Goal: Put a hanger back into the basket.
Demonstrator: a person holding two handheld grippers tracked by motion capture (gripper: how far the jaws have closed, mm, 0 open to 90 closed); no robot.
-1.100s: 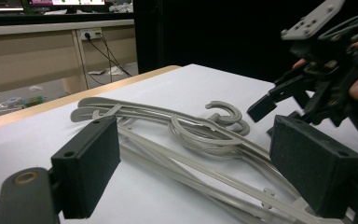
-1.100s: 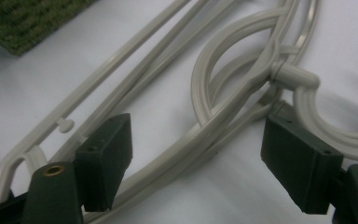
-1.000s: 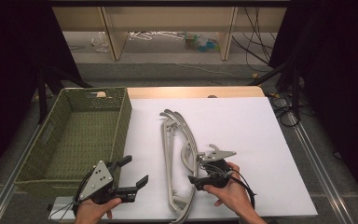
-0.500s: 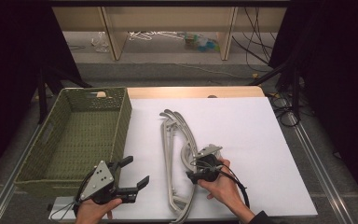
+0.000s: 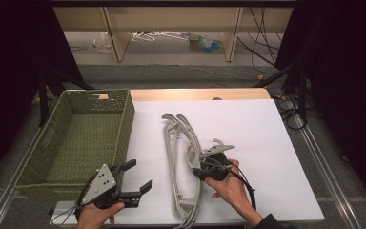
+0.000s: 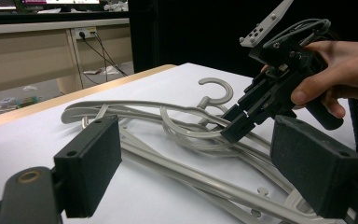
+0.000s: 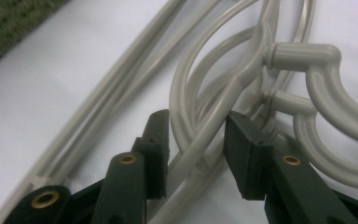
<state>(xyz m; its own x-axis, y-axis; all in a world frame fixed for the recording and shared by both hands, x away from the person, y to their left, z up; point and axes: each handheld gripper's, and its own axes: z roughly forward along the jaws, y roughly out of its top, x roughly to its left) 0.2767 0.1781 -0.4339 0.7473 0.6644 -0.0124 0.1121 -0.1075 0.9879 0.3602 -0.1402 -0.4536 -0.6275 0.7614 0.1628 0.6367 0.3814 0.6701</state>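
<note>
Several grey plastic hangers point(image 5: 170, 162) lie stacked on the white board point(image 5: 267, 143), hooks toward the right. My right gripper point(image 5: 196, 167) is down on the stack near the hooks. In the right gripper view its jaws point(image 7: 196, 140) stand open on either side of one hanger's curved shoulder bar point(image 7: 242, 79), with a gap still showing. My left gripper point(image 5: 140, 173) is held open near the board's front left edge, left of the stack. Its wide-apart jaws point(image 6: 198, 140) face the hangers point(image 6: 177, 140) and the right gripper point(image 6: 237, 123), with nothing between them.
A green woven basket point(image 5: 43, 143) stands on the left, beside the board. The wooden table edge point(image 5: 195, 94) runs along the back. Shelving and cables lie on the floor beyond.
My right gripper has moved left and down onto the hanger stack, so that its jaws now straddle a hanger. The left gripper has stayed where it was.
</note>
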